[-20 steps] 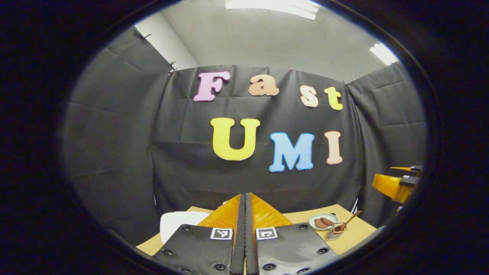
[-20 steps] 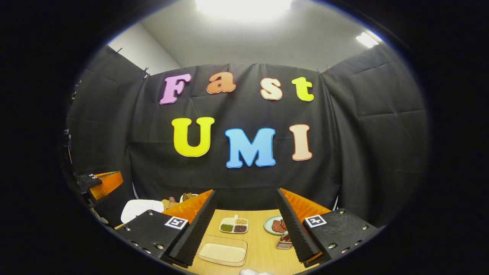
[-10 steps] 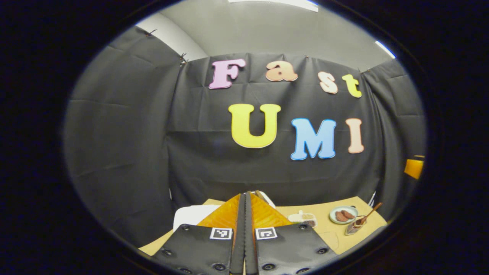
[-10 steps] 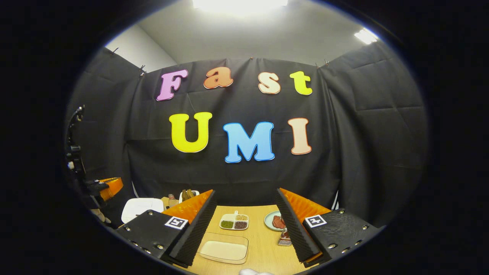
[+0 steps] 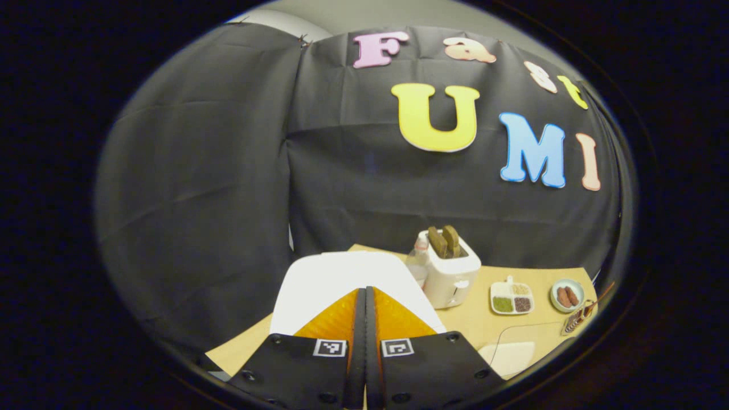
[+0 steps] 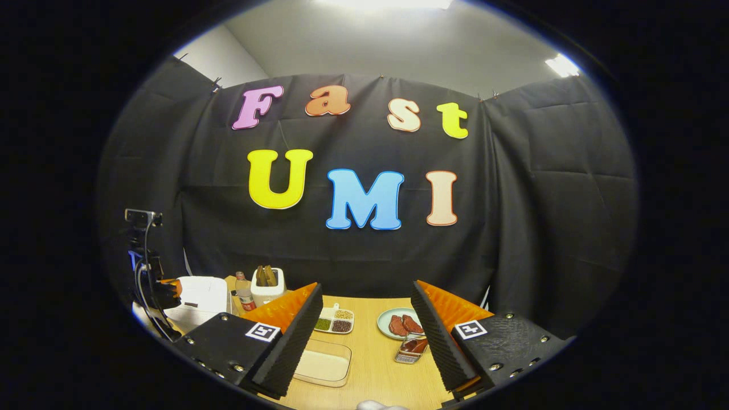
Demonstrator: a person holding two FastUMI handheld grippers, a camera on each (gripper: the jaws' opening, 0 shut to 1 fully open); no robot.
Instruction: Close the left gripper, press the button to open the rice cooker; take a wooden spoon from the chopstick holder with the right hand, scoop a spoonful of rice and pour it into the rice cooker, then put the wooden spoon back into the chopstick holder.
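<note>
Left tongs: clenched, the two fingers pressed flat together with nothing between them; they rise from the bottom centre of the left gripper view, tipped down toward the rice cooker.
Rice cooker: white, lid down, just beyond the clenched tips in the lower centre of the left gripper view; at lower left in the right gripper view.
Right tongs: released, fingers spread wide at the bottom of the right gripper view, held level above the surface and grasping nothing.
Chopstick holder: lower centre of the right gripper view, just inside the right finger; at the lower right edge of the left gripper view, with the wooden spoon leaning out of it.
Rice container: clear tray of white rice between the spread fingers, at the bottom of the frame.
Other things: toaster beside the cooker, sectioned dish, plate at right.
</note>
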